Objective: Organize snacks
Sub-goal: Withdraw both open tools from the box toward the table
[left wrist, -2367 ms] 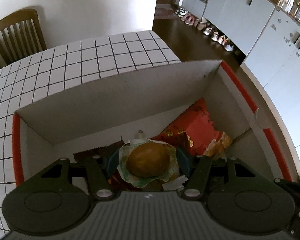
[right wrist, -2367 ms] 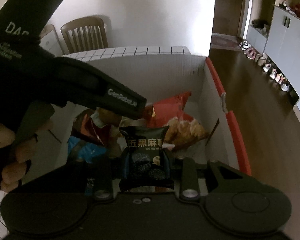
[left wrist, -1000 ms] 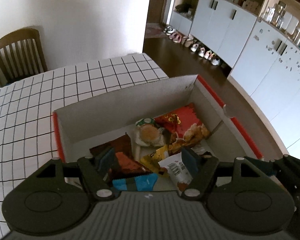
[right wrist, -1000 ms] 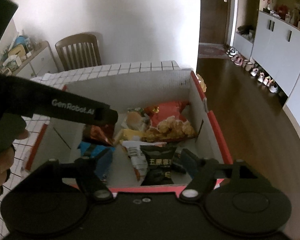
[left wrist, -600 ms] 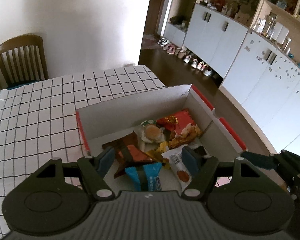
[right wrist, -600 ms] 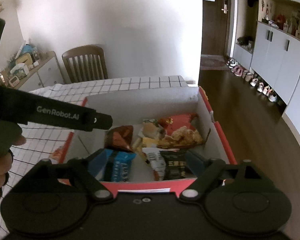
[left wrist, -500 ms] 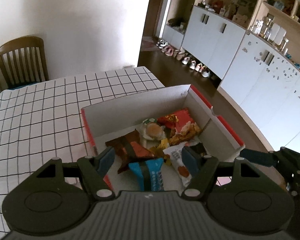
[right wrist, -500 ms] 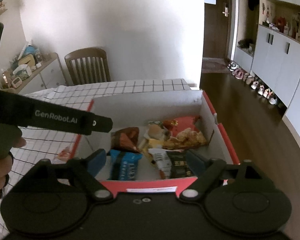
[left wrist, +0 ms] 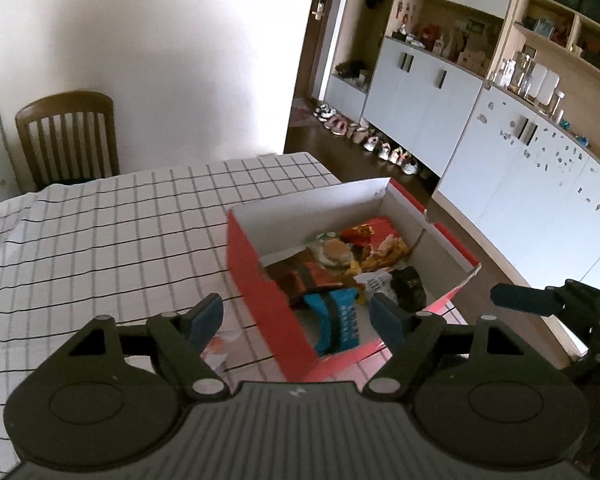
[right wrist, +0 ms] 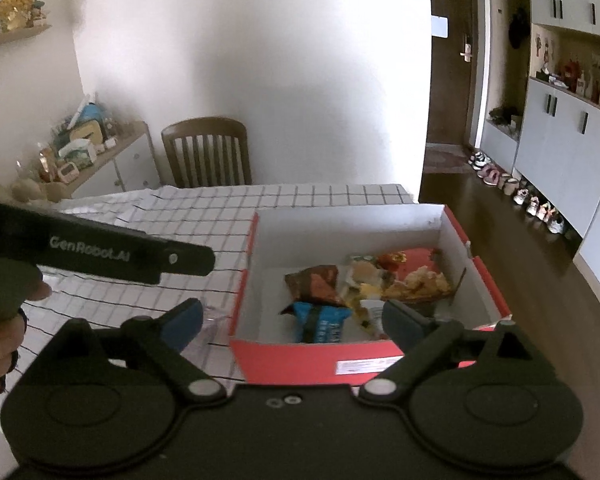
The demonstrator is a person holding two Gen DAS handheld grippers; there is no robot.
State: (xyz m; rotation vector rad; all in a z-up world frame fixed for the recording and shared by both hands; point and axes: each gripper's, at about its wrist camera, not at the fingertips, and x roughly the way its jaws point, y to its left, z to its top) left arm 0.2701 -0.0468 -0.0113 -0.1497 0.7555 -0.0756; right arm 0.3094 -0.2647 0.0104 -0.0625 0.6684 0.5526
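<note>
Red box [right wrist: 364, 362] w/ snacks [right wrist: 364, 284] below both grippers, jaws empty.

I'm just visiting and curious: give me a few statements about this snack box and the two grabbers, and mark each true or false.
1. The red box holds several snack packets. True.
2. The left gripper clamps a bun. False: its jaws are open and hold nothing.
3. The blue packet lies inside the box. True.
4. The right gripper holds a black packet. False: it is open and holds nothing.
5. The box sits on the floor. False: it sits on the checked tablecloth.
</note>
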